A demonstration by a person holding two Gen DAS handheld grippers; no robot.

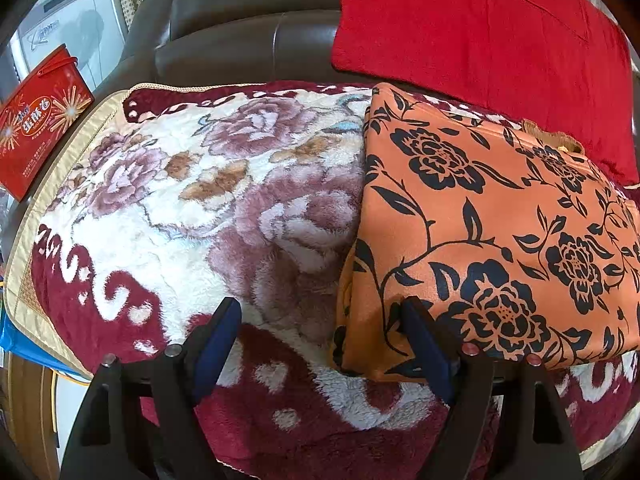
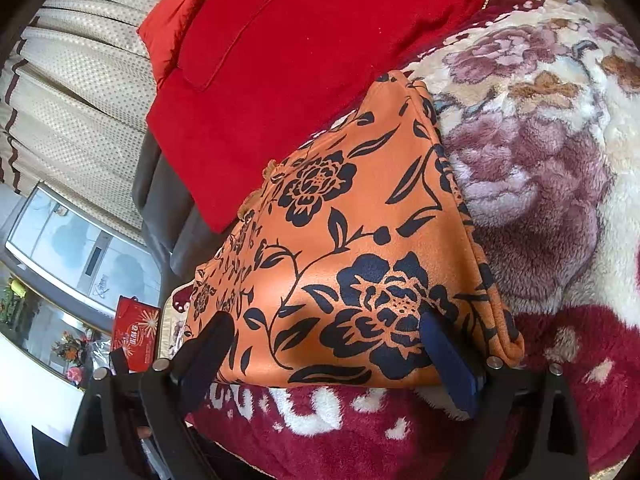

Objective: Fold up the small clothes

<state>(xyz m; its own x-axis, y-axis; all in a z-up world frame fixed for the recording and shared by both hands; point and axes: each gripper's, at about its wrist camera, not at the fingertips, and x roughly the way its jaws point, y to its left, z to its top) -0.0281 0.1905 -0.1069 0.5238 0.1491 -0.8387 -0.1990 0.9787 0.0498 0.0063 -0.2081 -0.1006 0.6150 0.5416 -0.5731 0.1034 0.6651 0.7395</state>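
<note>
An orange garment with black flowers (image 1: 492, 232) lies folded into a flat block on the plush floral blanket (image 1: 192, 216). In the left wrist view my left gripper (image 1: 320, 312) hangs open over the block's near left corner; its right finger overlaps the cloth's edge and nothing is between the pads. In the right wrist view the same orange garment (image 2: 352, 248) fills the middle. My right gripper (image 2: 328, 324) stands open just above its near edge, one finger at each side, and the pads press on nothing.
A red cushion (image 1: 480, 28) leans on the dark leather sofa back (image 1: 248, 36) right behind the garment. A red gift box (image 1: 36, 124) stands at the blanket's left edge. Beige curtains (image 2: 80, 80) and a glass cabinet (image 2: 76, 248) lie beyond the sofa.
</note>
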